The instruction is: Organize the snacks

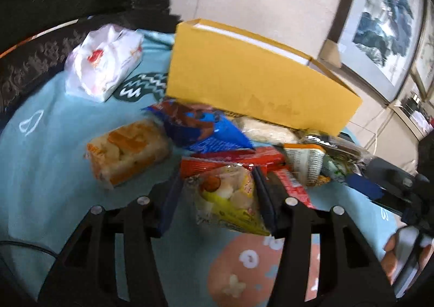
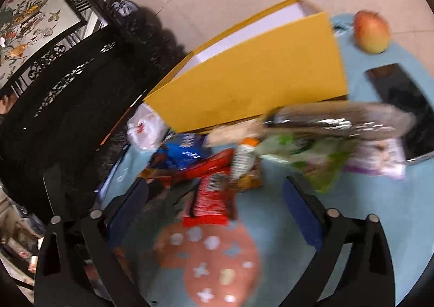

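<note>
My left gripper point(image 1: 218, 184) is shut on a yellow snack packet point(image 1: 230, 206), which is pinched between its blue pads above the tablecloth. Beyond it lies a pile of snacks: a blue packet point(image 1: 206, 130), red packets point(image 1: 238, 157) and an orange bread pack point(image 1: 127, 152). An open yellow box point(image 1: 257, 76) stands behind the pile. My right gripper point(image 2: 214, 182) stands wide open over a red packet point(image 2: 211, 203), and its pads do not touch it. A green packet point(image 2: 320, 160) and a dark shiny packet point(image 2: 339, 119) lie in front of the yellow box point(image 2: 252, 76).
A light blue tablecloth point(image 1: 48, 144) with a pink figure point(image 2: 217, 260) covers the table. A white plastic-wrapped pack point(image 1: 105, 60) lies at the far left. An apple point(image 2: 371, 31) and a black tablet point(image 2: 404, 106) sit at the right. Dark carved furniture point(image 2: 67, 106) borders the table.
</note>
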